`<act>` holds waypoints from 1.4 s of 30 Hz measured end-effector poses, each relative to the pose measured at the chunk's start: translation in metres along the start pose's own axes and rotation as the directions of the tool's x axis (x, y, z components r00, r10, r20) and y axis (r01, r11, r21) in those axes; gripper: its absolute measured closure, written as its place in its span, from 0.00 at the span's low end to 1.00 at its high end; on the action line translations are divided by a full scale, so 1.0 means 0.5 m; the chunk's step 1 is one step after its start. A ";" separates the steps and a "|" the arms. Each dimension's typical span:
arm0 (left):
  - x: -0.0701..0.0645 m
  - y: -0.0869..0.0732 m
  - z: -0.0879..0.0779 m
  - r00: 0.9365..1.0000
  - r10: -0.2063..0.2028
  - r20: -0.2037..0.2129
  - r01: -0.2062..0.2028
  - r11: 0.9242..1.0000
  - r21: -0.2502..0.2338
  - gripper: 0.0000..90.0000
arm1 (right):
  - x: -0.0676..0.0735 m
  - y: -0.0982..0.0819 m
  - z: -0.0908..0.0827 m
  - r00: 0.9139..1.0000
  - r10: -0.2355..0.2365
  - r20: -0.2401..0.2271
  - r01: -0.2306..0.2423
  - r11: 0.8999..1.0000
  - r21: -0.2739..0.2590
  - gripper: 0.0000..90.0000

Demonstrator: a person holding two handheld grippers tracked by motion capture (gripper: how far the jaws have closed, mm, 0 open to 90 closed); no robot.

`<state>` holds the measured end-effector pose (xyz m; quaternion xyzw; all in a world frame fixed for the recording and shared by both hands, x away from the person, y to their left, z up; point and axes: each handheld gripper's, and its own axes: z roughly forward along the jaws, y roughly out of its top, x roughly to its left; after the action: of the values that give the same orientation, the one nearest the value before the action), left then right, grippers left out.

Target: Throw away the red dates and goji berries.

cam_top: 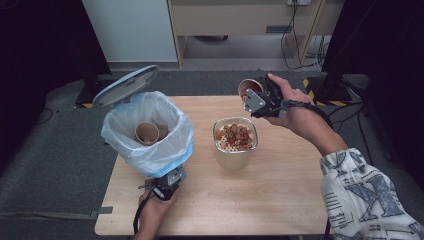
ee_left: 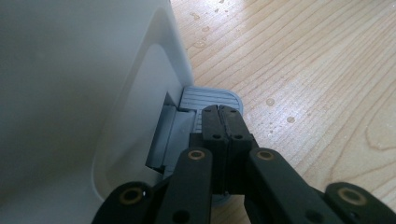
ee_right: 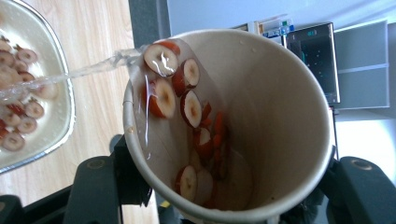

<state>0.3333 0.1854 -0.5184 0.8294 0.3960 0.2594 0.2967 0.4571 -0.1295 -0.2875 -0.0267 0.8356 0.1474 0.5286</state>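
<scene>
The paper cup (ee_right: 229, 126) is sitting tilted in the right tool (cam_top: 260, 97), whose jaws are pinching its sides, above the far side of the table (cam_top: 280, 200) beside the strainer container (cam_top: 235, 142). The tilt is letting liquid and red date slices (ee_right: 180, 88) run out towards that container. The right gripper view is showing the thin stream leaving the rim, which the high view is not resolving. The left tool (ee_left: 219, 126), jaws pressed together, is bearing on the pedal (ee_left: 210, 98) of the bin (cam_top: 147, 132), probably keeping its lid (cam_top: 125, 86) raised; the left gripper view is showing that contact.
</scene>
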 end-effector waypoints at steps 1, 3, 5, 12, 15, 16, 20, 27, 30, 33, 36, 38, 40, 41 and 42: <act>0.000 0.000 0.000 1.000 0.000 0.001 0.000 1.000 -0.001 0.99 | 0.001 0.001 0.000 1.000 -0.012 0.005 0.012 1.000 0.001 0.41; 0.001 0.000 0.000 1.000 0.001 0.001 -0.001 1.000 -0.001 0.99 | 0.003 0.004 0.000 1.000 -0.013 -0.004 0.013 1.000 -0.001 0.41; 0.000 0.000 0.000 1.000 0.000 0.000 0.000 1.000 -0.001 0.99 | 0.005 0.009 -0.001 1.000 -0.019 -0.002 0.019 1.000 -0.006 0.41; 0.000 0.000 0.000 1.000 -0.001 0.001 0.001 1.000 -0.001 0.99 | 0.004 0.009 0.000 1.000 -0.021 -0.001 0.021 1.000 -0.004 0.41; 0.000 0.000 0.000 1.000 0.000 0.000 0.000 1.000 -0.001 0.99 | 0.004 0.008 0.000 1.000 -0.015 -0.001 0.015 1.000 -0.004 0.41; 0.000 0.000 0.000 1.000 -0.001 -0.001 0.001 1.000 0.000 0.99 | 0.004 0.008 0.000 1.000 -0.016 0.000 0.016 1.000 -0.005 0.41; 0.000 0.000 0.000 1.000 0.000 0.000 0.000 1.000 0.000 0.99 | 0.003 0.009 -0.002 1.000 -0.020 0.005 0.020 1.000 -0.006 0.41; 0.000 0.000 0.000 1.000 0.000 -0.001 0.000 1.000 -0.001 0.99 | 0.001 0.007 -0.004 1.000 -0.027 0.006 0.027 1.000 -0.002 0.41; 0.000 0.000 0.000 1.000 0.000 0.000 0.000 1.000 -0.001 0.99 | 0.000 0.006 -0.004 1.000 -0.029 0.010 0.029 1.000 0.000 0.41; 0.000 0.000 0.000 1.000 0.000 -0.001 0.000 1.000 -0.001 0.99 | 0.000 0.005 -0.004 1.000 -0.028 0.011 0.028 1.000 -0.001 0.41; -0.001 0.000 0.000 1.000 -0.001 -0.002 0.001 1.000 -0.002 0.99 | 0.000 0.005 -0.005 0.999 -0.032 0.012 0.032 0.999 -0.001 0.41; 0.000 0.000 0.000 1.000 -0.001 -0.001 0.001 1.000 -0.001 0.99 | 0.000 0.006 -0.005 0.999 -0.032 0.013 0.032 0.999 -0.002 0.41; 0.000 0.000 0.000 1.000 0.000 -0.001 0.000 1.000 -0.001 0.99 | -0.003 0.009 -0.008 0.999 -0.048 0.017 0.048 0.999 0.000 0.41; 0.000 0.000 0.000 1.000 -0.001 -0.001 0.001 1.000 -0.001 0.99 | -0.002 0.011 -0.008 0.998 -0.058 0.023 0.057 0.998 0.002 0.41; 0.000 0.000 0.000 1.000 -0.001 -0.001 0.001 1.000 -0.001 0.99 | -0.002 0.011 -0.008 0.998 -0.058 0.023 0.057 0.998 0.002 0.41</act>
<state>0.3333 0.1852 -0.5186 0.8289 0.3962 0.2602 0.2971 0.4529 -0.1256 -0.2836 -0.0486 0.8283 0.1318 0.5424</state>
